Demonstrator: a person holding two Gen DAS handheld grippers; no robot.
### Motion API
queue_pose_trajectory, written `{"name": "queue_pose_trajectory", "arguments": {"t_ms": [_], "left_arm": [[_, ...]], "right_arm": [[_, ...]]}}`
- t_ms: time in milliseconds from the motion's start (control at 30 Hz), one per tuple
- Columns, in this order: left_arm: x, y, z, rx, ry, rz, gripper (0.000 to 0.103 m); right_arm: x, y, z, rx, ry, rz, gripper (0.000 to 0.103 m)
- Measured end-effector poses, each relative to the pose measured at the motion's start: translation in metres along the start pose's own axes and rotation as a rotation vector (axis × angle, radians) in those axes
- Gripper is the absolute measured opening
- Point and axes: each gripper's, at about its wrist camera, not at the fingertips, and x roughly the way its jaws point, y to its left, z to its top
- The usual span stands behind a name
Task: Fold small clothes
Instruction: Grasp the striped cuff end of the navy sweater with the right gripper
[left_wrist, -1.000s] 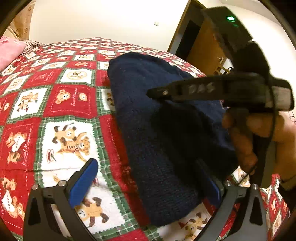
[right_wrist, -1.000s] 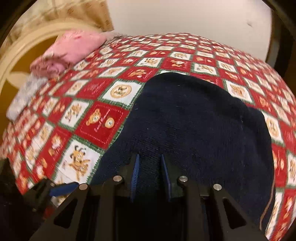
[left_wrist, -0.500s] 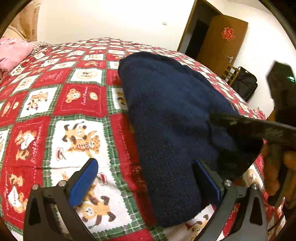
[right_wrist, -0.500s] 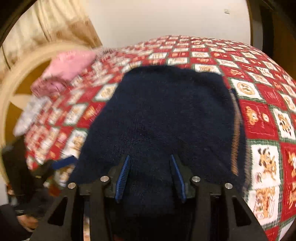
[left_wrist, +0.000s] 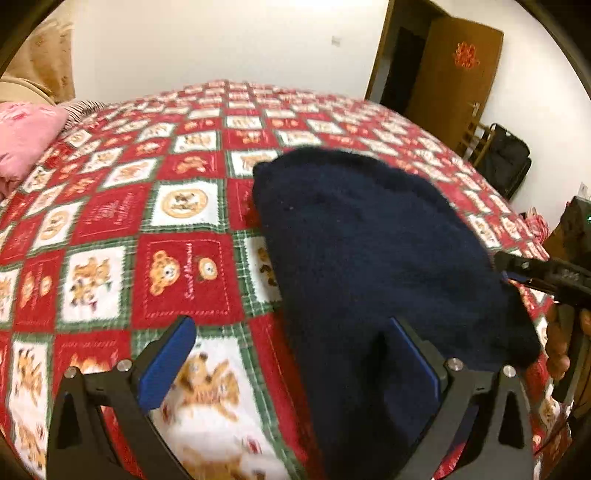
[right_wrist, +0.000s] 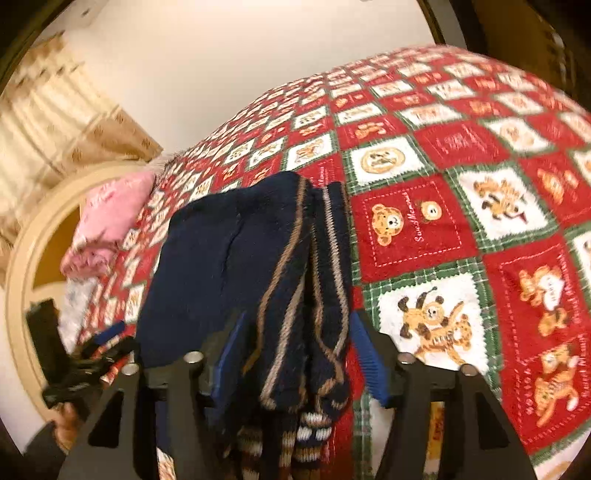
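On the bedspread (left_wrist: 184, 273) you can read little: the red square with two bear faces carries cursive stitched lettering that looks like "Sweet Memories", though the letters are too blurred to be sure of. A red paper emblem hangs on the brown door (left_wrist: 461, 59) at the far right; its character cannot be made out. The right gripper's body, seen from the left wrist camera, has embossed marks that stay unreadable.

Your left gripper (left_wrist: 295, 369) sits low over the near edge of the bed, pointing across it toward the far wall. Its blue pads (left_wrist: 168, 363) are spread wide: one hangs over bare quilt, the other lies against the near end of the navy sweater (left_wrist: 369, 258), with nothing pinched between them.

The navy sweater lies folded into a long mound on the bedspread, running away from you, just right of centre in the left wrist view.

Your right gripper (right_wrist: 301, 354) comes in from the opposite side of the garment, at its striped hem. Its fingers are parted with the bunched tan-and-white striped ribbing (right_wrist: 306, 295) between the two pads; whether the pads press on the fabric, you cannot tell. From the left wrist camera your right hand (left_wrist: 561, 343) shows wrapped round the handle at the frame's right edge.

A pink pillow (right_wrist: 114, 214) rests near the curved headboard (right_wrist: 22, 266).
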Motion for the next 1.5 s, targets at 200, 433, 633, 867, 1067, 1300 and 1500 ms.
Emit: {"name": "queue_pose_trajectory", "arguments": {"t_ms": [200,433,633,867,1067,1300,1500], "left_arm": [[0.024,0.02,0.01,-0.122,0.042,-0.132,0.103],[0.037,0.019,0.01,-0.172,0.047,-0.205,0.103],[0.048,0.003,0.016,-0.093,0.077,-0.207,0.103],[0.047,-0.011,0.022,0.039,0.046,-0.13,0.103],[0.045,-0.023,0.022,0.078,0.0,-0.05,0.103],[0.051,-0.015,0.023,0.034,0.021,-0.094,0.103],[0.051,-0.021,0.022,0.049,0.008,-0.081,0.103]], "right_arm": [[0.02,-0.014,0.008,0.03,0.036,0.029,0.063],[0.035,-0.013,0.01,0.007,0.043,0.083,0.063],[0.044,-0.013,0.01,0.02,0.042,0.1,0.063],[0.046,-0.008,0.01,-0.023,0.029,0.104,0.041],[0.056,-0.004,0.01,-0.031,0.008,0.088,0.04],[0.06,-0.013,0.011,0.009,0.0,0.153,0.044],[0.061,-0.012,0.009,-0.004,0.001,0.145,0.042]]}}
